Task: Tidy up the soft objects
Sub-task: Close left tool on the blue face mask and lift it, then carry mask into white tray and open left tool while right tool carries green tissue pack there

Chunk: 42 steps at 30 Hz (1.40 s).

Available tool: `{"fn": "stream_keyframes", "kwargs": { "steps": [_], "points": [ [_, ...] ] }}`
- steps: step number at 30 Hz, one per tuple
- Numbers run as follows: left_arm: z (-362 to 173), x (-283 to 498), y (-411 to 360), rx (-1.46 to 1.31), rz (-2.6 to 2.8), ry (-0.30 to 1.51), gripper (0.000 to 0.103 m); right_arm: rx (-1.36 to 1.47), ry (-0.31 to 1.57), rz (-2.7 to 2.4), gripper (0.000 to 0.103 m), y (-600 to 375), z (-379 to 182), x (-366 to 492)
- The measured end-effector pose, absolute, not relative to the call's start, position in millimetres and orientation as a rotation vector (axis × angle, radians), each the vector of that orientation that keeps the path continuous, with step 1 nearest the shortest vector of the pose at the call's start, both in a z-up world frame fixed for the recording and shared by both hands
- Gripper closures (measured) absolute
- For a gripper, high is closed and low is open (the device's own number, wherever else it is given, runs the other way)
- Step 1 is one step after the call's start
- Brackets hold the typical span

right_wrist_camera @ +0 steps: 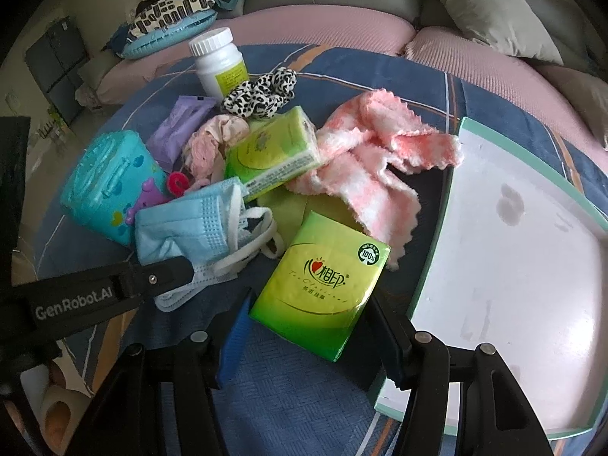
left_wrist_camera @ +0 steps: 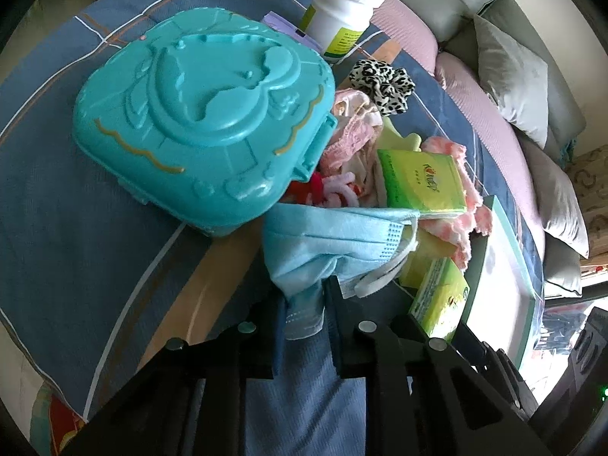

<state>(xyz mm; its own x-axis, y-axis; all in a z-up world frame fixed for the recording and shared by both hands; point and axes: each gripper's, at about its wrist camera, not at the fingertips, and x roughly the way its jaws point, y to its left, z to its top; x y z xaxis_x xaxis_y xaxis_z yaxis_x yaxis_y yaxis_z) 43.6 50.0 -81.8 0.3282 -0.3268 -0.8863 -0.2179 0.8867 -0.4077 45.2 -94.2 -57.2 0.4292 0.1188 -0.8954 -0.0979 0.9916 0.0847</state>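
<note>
My left gripper point(left_wrist_camera: 304, 296) is shut on the lower edge of a light blue face mask point(left_wrist_camera: 326, 239) that lies crumpled on the blue bedspread; from the right wrist view its black finger point(right_wrist_camera: 167, 269) pinches the same mask point(right_wrist_camera: 190, 224). My right gripper point(right_wrist_camera: 311, 311) is shut on a green tissue pack point(right_wrist_camera: 319, 285), one pad against each side. A second green tissue pack point(right_wrist_camera: 269, 152) lies behind it. A pink-and-white fuzzy cloth point(right_wrist_camera: 372, 159), a leopard scrunchie point(right_wrist_camera: 262, 93) and a pink scrunchie point(right_wrist_camera: 212, 140) lie in the pile.
A teal plastic case point(left_wrist_camera: 205, 114) sits left of the pile. Behind it stand a white bottle point(right_wrist_camera: 220, 60) and a purple packet point(right_wrist_camera: 178, 129). A white tray with a teal rim point(right_wrist_camera: 513, 228) lies at the right. Grey cushions point(right_wrist_camera: 494, 11) line the sofa back.
</note>
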Motion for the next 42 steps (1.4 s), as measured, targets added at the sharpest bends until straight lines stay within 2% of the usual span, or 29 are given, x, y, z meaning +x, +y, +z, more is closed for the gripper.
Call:
{"fn": "stream_keyframes", "kwargs": {
  "steps": [13,26,32,42],
  "points": [
    [-48.8,28.8,56.0,-0.517,-0.139,1.153,0.087,0.046,1.047,0.115,0.041,-105.9,-34.4,34.7],
    [17.1,21.5,49.5,-0.472,-0.204,0.998,0.087,0.098,0.891,0.056,0.041,-132.3,12.9,21.1],
    [26.5,24.1,33.4,-0.434,-0.223,1.005,0.087,0.113,0.887,-0.033,0.041,-160.1,18.2,16.8],
    [29.4,43.6,-35.7,-0.339,-0.319,1.053,0.087,0.186,0.899,-0.212,0.041,-224.6,15.2,9.4]
  ]
}}
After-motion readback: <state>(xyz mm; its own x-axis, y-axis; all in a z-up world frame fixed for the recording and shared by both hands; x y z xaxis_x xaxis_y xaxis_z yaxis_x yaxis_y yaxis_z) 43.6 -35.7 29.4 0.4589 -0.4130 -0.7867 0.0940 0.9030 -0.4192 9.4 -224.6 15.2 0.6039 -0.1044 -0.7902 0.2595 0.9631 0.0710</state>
